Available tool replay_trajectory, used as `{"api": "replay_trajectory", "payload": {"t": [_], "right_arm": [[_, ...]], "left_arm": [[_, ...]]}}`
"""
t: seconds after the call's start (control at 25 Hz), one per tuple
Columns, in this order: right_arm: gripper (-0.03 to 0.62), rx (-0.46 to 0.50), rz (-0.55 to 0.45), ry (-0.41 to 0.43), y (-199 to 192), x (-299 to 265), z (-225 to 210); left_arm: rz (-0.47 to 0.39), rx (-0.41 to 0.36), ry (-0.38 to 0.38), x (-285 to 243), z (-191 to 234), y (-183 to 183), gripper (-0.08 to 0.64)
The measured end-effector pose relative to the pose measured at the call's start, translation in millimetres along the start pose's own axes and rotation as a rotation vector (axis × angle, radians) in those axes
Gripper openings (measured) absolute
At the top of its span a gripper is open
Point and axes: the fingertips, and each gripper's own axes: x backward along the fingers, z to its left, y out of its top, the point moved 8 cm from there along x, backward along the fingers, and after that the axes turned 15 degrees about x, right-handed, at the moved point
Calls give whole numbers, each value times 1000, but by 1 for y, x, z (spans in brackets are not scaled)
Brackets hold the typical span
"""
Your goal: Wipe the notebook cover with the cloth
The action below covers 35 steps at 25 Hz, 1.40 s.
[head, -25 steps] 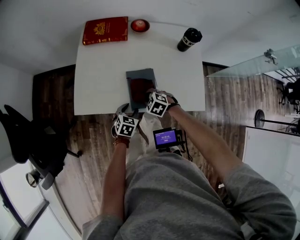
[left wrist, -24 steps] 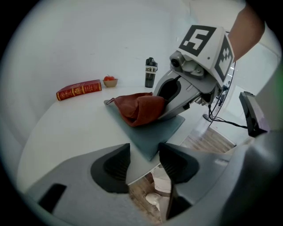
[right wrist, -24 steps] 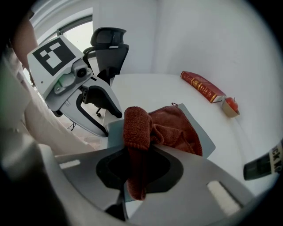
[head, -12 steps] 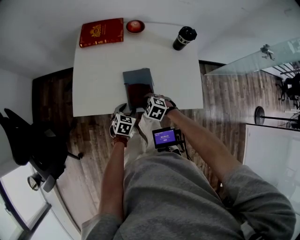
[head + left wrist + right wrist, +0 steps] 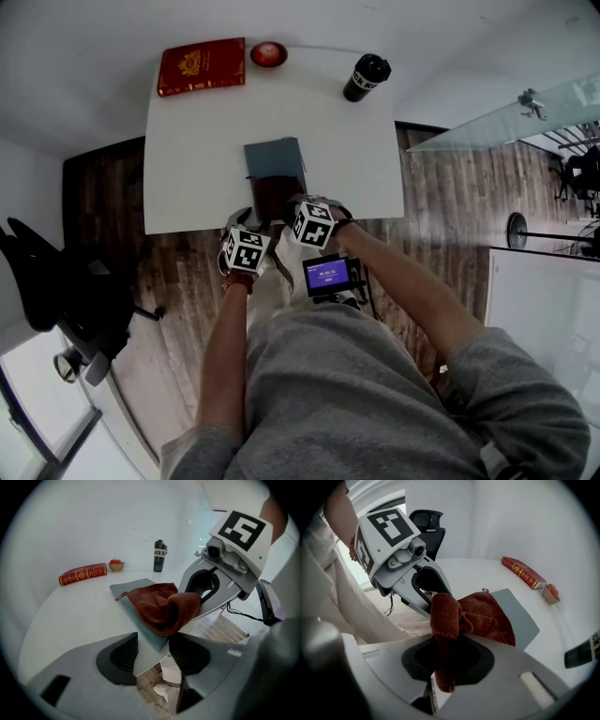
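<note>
Right gripper (image 5: 449,654) clamped on cloth (image 5: 480,616) bunched on notebook (image 5: 520,616) just ahead. Left gripper (image 5: 152,652) wide, empty; nothing pins notebook, so drag might shove it off table (image 5: 70,606).

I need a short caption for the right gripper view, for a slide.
The right gripper holds a red cloth that lies on a grey notebook on a white table.

Office room, white desk (image 5: 197,131), black swivel chair (image 5: 52,272), glass partition (image 5: 497,117), wood-plank floor (image 5: 103,187)
</note>
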Motion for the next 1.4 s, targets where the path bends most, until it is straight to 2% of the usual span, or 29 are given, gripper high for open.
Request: {"api": "replay_trajectory", "payload": {"t": [0.16, 0.28, 0.4, 0.52, 0.68, 0.84, 1.04, 1.2, 1.28, 1.4], "right_arm": [[54, 20, 13, 61, 0, 0, -6], [54, -8, 3, 108, 0, 0, -9], [55, -22, -24, 115, -2, 2, -11], [55, 22, -38, 121, -1, 6, -16], [56, 22, -89, 128, 2, 18, -43], [57, -15, -131, 69, 5, 32, -90], [57, 12, -127, -29, 2, 41, -160], [57, -15, -131, -153, -2, 58, -216], [57, 11, -114, -241, -3, 69, -240], [57, 121, -52, -342, -7, 73, -257]], "left_arm": [[4, -4, -2, 0, 0, 2, 204], [1, -9, 0, 1, -1, 0, 204], [-5, -18, 1, 1, -2, 0, 202], [-3, -25, -3, 1, -2, 1, 199], [-6, -29, -5, 1, -2, 1, 199], [-9, -27, 0, 2, -4, 1, 199], [-8, -27, 1, 2, -3, 0, 199], [-4, -26, 0, 2, -3, -1, 199], [-2, -24, -1, 2, -3, 0, 199], [-1, -21, -1, 2, -2, 1, 201]]}}
